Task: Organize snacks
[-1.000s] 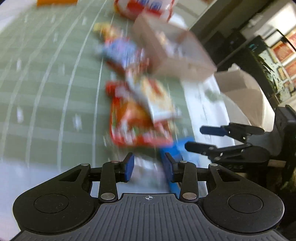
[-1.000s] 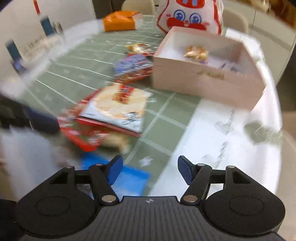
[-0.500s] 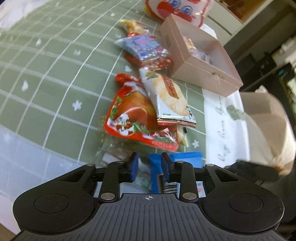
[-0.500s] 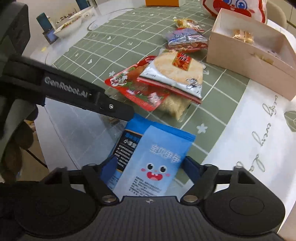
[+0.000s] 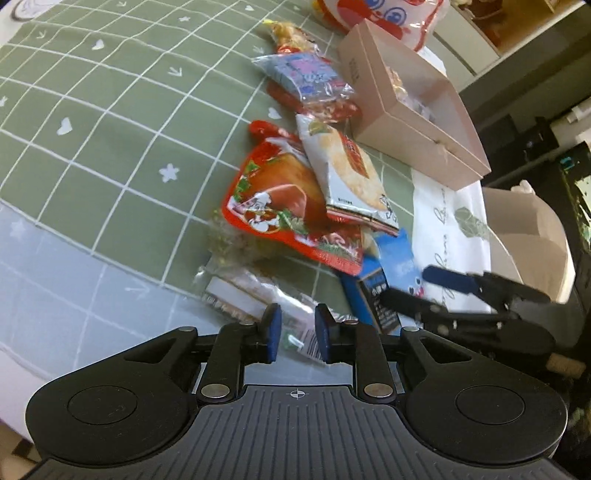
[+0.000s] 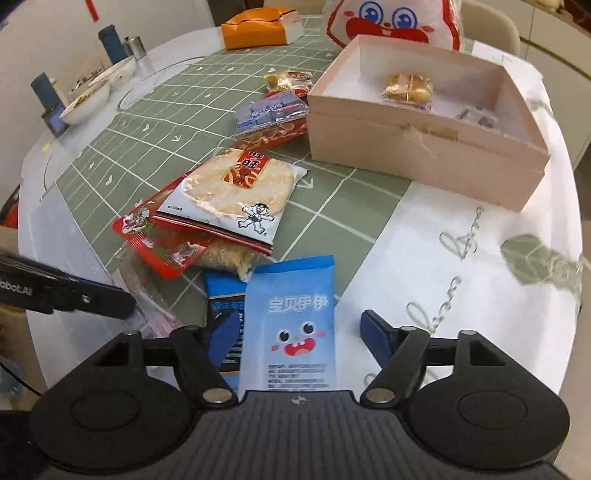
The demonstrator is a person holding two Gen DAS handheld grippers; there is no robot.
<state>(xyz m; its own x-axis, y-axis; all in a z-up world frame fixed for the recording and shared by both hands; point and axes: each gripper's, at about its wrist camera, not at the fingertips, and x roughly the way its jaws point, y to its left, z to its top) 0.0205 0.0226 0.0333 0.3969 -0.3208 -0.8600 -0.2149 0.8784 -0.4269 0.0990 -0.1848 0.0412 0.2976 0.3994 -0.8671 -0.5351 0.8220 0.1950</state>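
Hovering over the near edge of the table, the right gripper stood with its jaws wide apart, having just been opening, and the light blue packet lay flat between them, with a clear gap on the right side and the left finger over the dark blue packet beside it. The left gripper had just been closing; its blue pads stood a little apart around the corner of a clear wrapped snack, and whether they pressed on it could not be told. Taking the pink box as landmark, a gold-wrapped snack lay inside it, a purple packet lay just left of it, and the rice cracker bag lay nearer, overlapping a red pouch. Behind the box stood a white and red cartoon bag.
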